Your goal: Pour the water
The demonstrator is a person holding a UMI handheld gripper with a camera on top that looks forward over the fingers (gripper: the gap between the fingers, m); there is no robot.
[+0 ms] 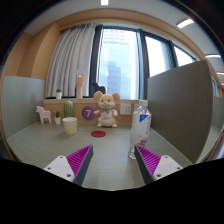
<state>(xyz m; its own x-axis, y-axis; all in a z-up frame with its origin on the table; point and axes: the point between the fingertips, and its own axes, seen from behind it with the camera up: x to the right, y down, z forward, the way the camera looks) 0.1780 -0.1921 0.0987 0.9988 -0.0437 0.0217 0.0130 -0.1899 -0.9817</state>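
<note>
Gripper [109, 160]: fingers spread apart, grasping nothing. Water bottle [141, 128]: upright on table [60, 150], just ahead of the right finger. Cup [69, 125]: farther left, well apart.

Tool: your tool [110, 162] is level, pointing forward.
Fingers: spread wide apart, nothing between them.
Pads: magenta pads [78, 158] face inward.

Your bottle [141, 128] stands upright on the table, clear plastic with a blue-and-white label, just beyond the right finger. Your cup [69, 126], pale and cream-coloured, stands upright well apart from it, farther off past the left finger
</note>
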